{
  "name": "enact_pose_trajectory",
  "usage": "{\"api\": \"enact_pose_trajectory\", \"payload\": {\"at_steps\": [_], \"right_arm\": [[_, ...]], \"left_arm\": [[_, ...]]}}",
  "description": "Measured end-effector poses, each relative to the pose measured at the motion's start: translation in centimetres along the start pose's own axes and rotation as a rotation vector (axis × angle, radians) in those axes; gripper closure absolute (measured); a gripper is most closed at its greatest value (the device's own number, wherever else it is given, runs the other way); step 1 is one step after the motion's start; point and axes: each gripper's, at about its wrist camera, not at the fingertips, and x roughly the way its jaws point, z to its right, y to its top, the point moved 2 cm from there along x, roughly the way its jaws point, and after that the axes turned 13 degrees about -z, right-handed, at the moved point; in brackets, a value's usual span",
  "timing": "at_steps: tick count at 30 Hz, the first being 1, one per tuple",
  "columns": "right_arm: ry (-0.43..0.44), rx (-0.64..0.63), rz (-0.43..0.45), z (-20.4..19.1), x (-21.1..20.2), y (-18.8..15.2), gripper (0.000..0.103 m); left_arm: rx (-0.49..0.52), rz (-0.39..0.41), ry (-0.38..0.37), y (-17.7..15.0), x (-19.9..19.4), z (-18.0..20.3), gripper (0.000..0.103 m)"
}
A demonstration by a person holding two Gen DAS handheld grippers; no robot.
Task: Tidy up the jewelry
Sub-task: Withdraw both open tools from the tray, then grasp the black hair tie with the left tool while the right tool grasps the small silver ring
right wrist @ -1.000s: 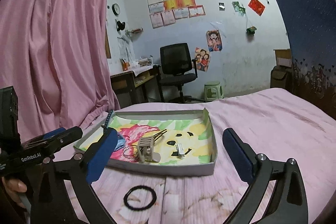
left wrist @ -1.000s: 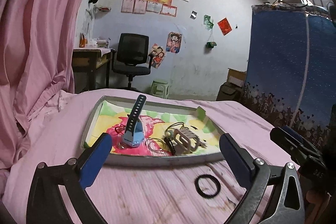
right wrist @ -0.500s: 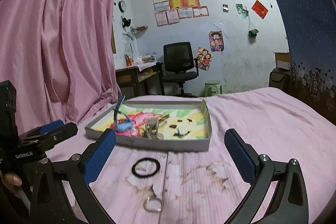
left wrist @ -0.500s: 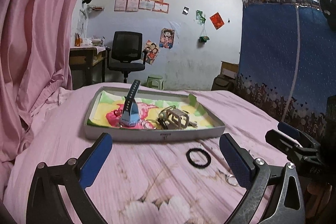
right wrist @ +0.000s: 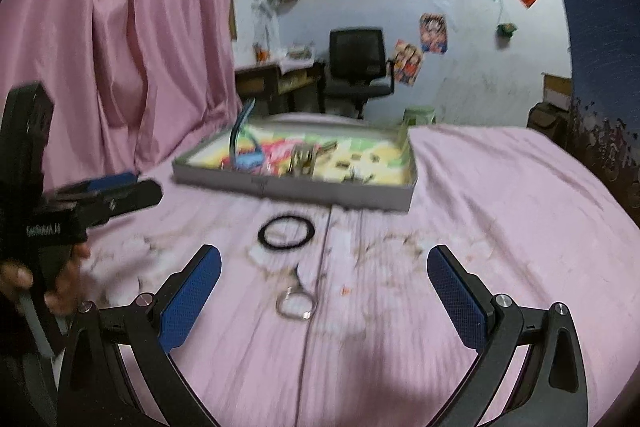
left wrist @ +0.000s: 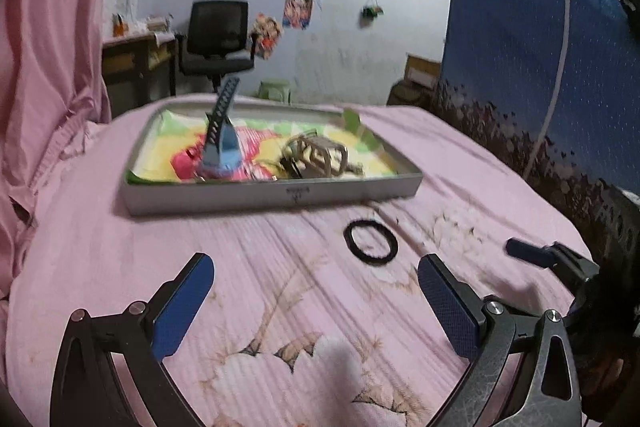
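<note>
Left gripper (left wrist: 316, 297): 2 blue textured pads on black frames, spread wide with nothing between them, low over the bedcover.
Right gripper (right wrist: 324, 293): the same build, jaws parted and empty; a silver ring (right wrist: 296, 303) lies between its pads on the cloth.
Hand (right wrist: 60, 287): at left in the right wrist view, fingers wrapped round the left tool's black handle.
Bedcover (left wrist: 120, 259): pink ribbed fabric with a faded floral print.
Black band (left wrist: 371, 241): a round, matte loop, flat on the cover just in front of the tray.
Tray (left wrist: 272, 193): shallow, grey-walled rectangle with a bright cartoon lining.
Tray contents: a blue watch (left wrist: 220, 147) with 1 perforated strap standing up; beside it a pale, slatted clip (left wrist: 320, 155), possibly a hair claw, blurred.
</note>
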Motion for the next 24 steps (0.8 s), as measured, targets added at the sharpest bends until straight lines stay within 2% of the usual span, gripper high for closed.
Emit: {"api": "enact_pose_trajectory", "payload": {"at_steps": [2, 4, 7, 10, 14, 24], "right_arm": [[0.015, -0.015, -0.051, -0.1, 0.8, -0.4, 0.007], [0.03, -0.025, -0.107, -0.3, 1.9, -0.6, 0.027], [0.046, -0.041, -0.164, -0.7, 3.1, -0.9, 0.043], [0.052, -0.076, -0.205, -1.3, 3.9, -1.1, 0.05], [0.016, -0.094, -0.256, -1.5, 5.0, -1.0, 0.055], [-0.041, -0.056, -0.3, 0.0, 6.7, -0.1, 0.079]], "left_arm": [[0.006, -0.034, -0.013, 0.1, 0.8, 0.0, 0.002], [0.018, -0.061, -0.025, 0.1, 1.4, 0.2, 0.006], [0.037, -0.106, -0.039, 0.2, 2.3, 0.5, 0.014], [0.047, -0.151, -0.053, 0.6, 3.3, 0.7, 0.018], [0.048, -0.203, -0.07, 1.1, 4.6, 1.0, 0.027], [0.001, -0.289, -0.117, 3.2, 8.2, 1.4, 0.042]]}}
